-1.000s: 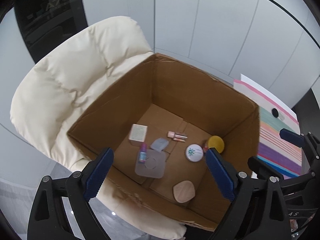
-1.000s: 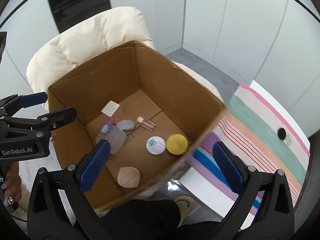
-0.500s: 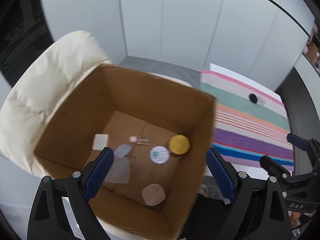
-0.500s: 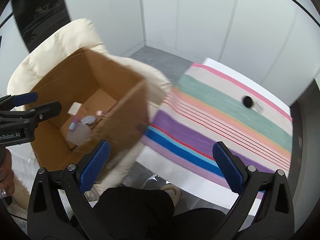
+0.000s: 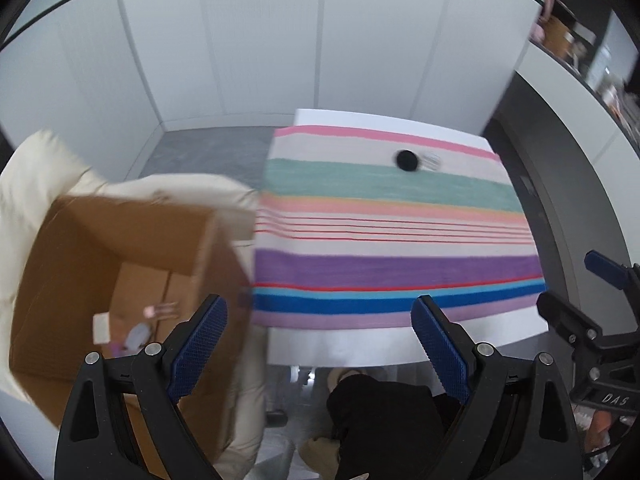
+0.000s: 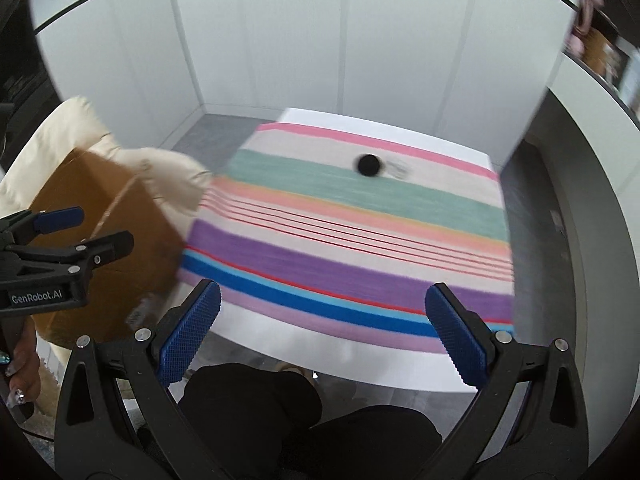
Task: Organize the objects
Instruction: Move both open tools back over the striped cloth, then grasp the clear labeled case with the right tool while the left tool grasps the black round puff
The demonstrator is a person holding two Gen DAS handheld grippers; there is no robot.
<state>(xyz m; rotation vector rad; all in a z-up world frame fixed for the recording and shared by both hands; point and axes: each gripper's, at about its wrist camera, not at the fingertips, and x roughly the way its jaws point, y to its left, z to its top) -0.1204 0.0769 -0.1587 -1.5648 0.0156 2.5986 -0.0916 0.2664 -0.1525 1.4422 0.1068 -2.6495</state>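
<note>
Both pairs of blue-padded fingers stand wide apart with nothing between them: the left gripper (image 5: 319, 342) and the right gripper (image 6: 323, 330) each hang above the near edge of the table, holding no object.

Task items:
- One small round black object (image 6: 368, 165) lies on the far part of the striped cloth, on the border of the green and beige stripes. A small pale item (image 6: 398, 169) sits just beside it on its right; blur prevents identification.
- Several small items (image 5: 136, 326) lie on the floor of the open brown cardboard box (image 5: 80, 264), left of the table. Among them a white square piece and a pinkish tube can be made out; the rest are too blurred to name.

Surface: a white table (image 6: 304, 344) is covered by a multicoloured striped cloth (image 6: 360, 240) with pink, beige, green, peach, purple and blue bands and thin red lines. The near strip of white tabletop is bare of cloth.

Surroundings: the box rests on a cream padded chair (image 5: 36, 168), which stands just beside the table's left edge. White panelled walls (image 5: 320, 40) enclose the far side, above a grey floor (image 5: 208, 152). A curved white and grey counter (image 6: 592, 184) runs along the right. The person's black-clad legs (image 6: 256, 412) show below the table edge.
</note>
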